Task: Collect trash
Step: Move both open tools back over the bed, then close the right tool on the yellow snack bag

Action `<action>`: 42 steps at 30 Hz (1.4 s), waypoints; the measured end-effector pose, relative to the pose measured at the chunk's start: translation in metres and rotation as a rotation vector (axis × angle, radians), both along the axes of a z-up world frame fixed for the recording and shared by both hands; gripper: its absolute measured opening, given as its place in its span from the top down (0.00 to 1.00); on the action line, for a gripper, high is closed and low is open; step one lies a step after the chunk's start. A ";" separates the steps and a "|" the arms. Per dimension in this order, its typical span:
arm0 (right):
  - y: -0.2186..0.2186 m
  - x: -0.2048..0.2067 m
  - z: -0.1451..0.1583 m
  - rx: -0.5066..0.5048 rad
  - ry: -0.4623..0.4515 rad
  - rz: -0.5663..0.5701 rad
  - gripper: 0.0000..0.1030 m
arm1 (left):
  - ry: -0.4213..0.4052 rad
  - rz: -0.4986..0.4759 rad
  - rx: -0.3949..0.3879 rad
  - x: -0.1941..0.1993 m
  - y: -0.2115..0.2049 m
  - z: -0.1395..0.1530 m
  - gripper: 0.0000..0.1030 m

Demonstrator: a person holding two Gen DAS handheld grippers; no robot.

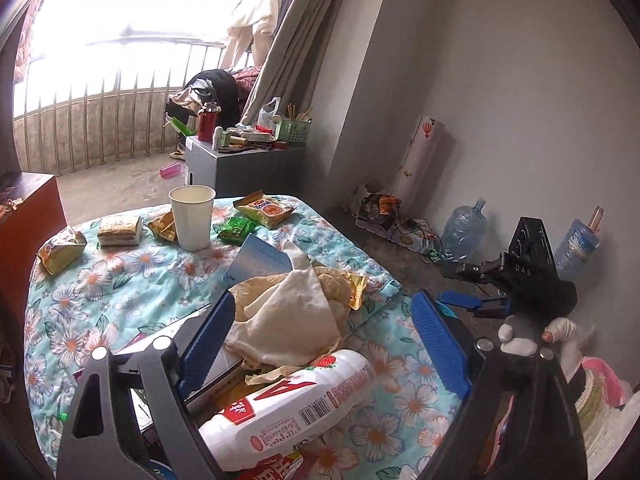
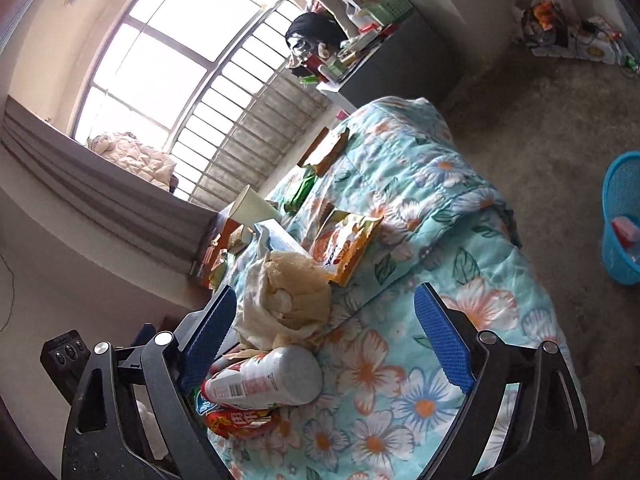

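Bottle: the white plastic drink bottle with red print (image 1: 296, 404) lies on its side on the flowered blue quilt (image 1: 132, 276), low between your left tongs' blue pads and nearer the left pad.
Long axis: in the left view it runs slantwise, one end down by the left pad and the other up toward the right pad; it lies neither square across the gap nor along it. You would likely need to turn the wrist so the pads meet its sides.
Same bottle, right view: the bottle (image 2: 264, 380) sits hard by the right tongs' left pad, end-on toward the lens, with open quilt filling the rest of the gap.
Crumpled paper: the cream crumpled tissue heap (image 1: 292, 312) lies just beyond the bottle, ahead of both tongs and touching or overlapping it; which, you cannot tell.
Left tongs (image 1: 324, 336): wide open, holding nothing.
Right tongs (image 2: 332, 340): wide open, holding nothing.
Nearer hand: your left looks better placed, since the bottle is more central between its pads.
Basket: the blue plastic mesh basket (image 2: 620, 216) stands on the floor well off to the right of the right tongs, a likely place for the trash.
Farther litter: the white paper cup (image 1: 193, 216) and snack wrappers lie well ahead.
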State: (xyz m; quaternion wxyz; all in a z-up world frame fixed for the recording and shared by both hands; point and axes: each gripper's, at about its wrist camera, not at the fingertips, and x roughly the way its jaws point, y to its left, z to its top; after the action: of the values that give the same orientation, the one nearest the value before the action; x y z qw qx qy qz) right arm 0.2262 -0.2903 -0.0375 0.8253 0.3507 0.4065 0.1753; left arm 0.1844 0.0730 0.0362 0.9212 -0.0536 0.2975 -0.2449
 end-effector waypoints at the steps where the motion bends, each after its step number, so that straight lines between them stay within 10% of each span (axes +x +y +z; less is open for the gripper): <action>1: 0.003 0.008 -0.006 0.010 0.021 0.000 0.20 | 0.000 0.004 0.019 0.004 -0.008 -0.003 0.21; 12: 0.004 0.058 -0.059 0.135 0.202 -0.037 0.41 | 0.067 0.022 0.248 0.055 -0.076 -0.053 0.53; 28: 0.003 0.070 -0.058 0.194 0.205 -0.016 0.62 | 0.166 0.043 0.239 0.072 -0.071 -0.074 0.94; 42: 0.015 0.081 -0.059 0.157 0.191 -0.016 0.94 | 0.097 0.048 0.137 0.061 -0.054 -0.056 0.99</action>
State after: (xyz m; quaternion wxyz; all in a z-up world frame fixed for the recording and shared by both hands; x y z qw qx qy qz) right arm 0.3070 -0.2756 -0.0969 0.7541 0.4324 0.4657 0.1658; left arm 0.2451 0.0189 -0.0197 0.9128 -0.0095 0.3565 -0.1989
